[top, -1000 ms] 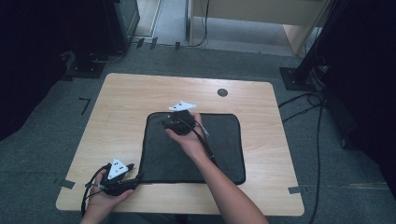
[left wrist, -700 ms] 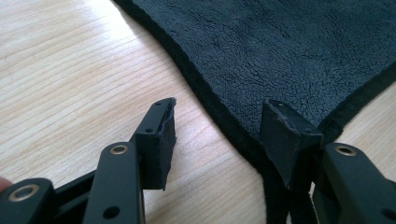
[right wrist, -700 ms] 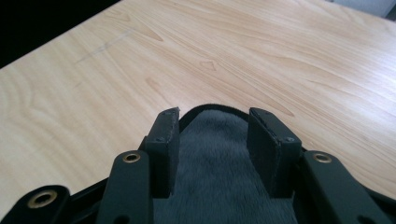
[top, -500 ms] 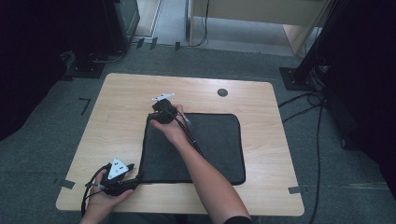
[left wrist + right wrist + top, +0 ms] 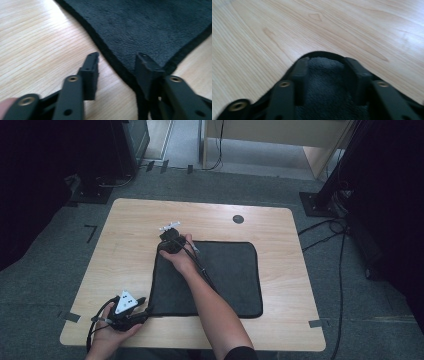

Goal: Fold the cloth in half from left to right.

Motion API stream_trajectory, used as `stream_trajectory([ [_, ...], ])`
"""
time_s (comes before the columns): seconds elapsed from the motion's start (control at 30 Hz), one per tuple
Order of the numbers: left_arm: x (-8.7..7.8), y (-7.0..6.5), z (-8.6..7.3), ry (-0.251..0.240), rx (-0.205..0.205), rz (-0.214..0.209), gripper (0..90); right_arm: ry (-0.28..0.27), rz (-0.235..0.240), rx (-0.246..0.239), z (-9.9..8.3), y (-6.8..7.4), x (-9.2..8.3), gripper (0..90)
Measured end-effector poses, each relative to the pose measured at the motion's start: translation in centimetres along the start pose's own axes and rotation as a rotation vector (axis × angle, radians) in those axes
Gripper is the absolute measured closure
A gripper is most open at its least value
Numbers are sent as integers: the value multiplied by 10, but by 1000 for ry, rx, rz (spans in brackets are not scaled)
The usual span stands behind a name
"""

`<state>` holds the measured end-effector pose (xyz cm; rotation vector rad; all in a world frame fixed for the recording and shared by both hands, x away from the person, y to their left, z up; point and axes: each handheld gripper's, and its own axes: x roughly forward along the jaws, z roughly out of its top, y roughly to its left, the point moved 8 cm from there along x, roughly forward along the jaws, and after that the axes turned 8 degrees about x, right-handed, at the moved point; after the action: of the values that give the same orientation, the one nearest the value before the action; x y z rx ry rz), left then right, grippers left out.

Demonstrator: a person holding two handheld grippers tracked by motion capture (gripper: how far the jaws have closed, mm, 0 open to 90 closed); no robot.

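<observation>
Grey carpet surrounds a light wooden table (image 5: 125, 245), and a black cloth mat (image 5: 225, 275) lies flat on it toward the person's side. Near the table's far edge sits a small dark round cap (image 5: 238, 219), well apart from the mat.

At the mat's far left corner, the right gripper (image 5: 171, 240) is held low by the right hand (image 5: 179, 260), with its cable trailing back along the forearm. In the right gripper view its 2 fingers (image 5: 300, 72) stand apart, 1 on each side of the rounded corner of the mat, with nothing gripped between them.

Beside the mat's near left corner, the left gripper (image 5: 142, 307) rests in the left hand (image 5: 112, 332) at the table's near edge. Its fingers (image 5: 91, 71) are spread too, 1 over bare wood and 1 over the mat's black hem, holding nothing.
</observation>
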<state>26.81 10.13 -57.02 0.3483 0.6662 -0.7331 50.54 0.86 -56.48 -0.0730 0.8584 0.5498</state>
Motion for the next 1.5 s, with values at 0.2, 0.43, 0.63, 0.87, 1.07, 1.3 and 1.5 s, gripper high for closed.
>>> stream_trajectory([
  [0.2, -1, -6, 1, 4, 38, -51, 832, 5, 16, 46, -1, -3, -4, 889],
  [0.43, -6, 5, -1, 14, 1, 3, 855, -14, 34, 63, 13, 1, -5, 900],
  [0.63, -20, 26, -6, -17, -75, 76, 854, -47, 10, -37, 41, 16, -10, 897],
  [0.87, -21, 30, -10, -12, -96, 72, 852, -33, 68, 52, 43, 20, 6, 598],
  [1.07, -20, 29, -11, -3, -92, 64, 850, 6, 35, 24, 41, 27, 26, 540],
  [1.3, -19, 30, -12, -2, -91, 63, 850, 0, -25, -19, 33, 26, 32, 640],
  [1.5, -20, 29, -11, -4, -87, 70, 851, 13, -40, -35, 28, 27, 28, 883],
])
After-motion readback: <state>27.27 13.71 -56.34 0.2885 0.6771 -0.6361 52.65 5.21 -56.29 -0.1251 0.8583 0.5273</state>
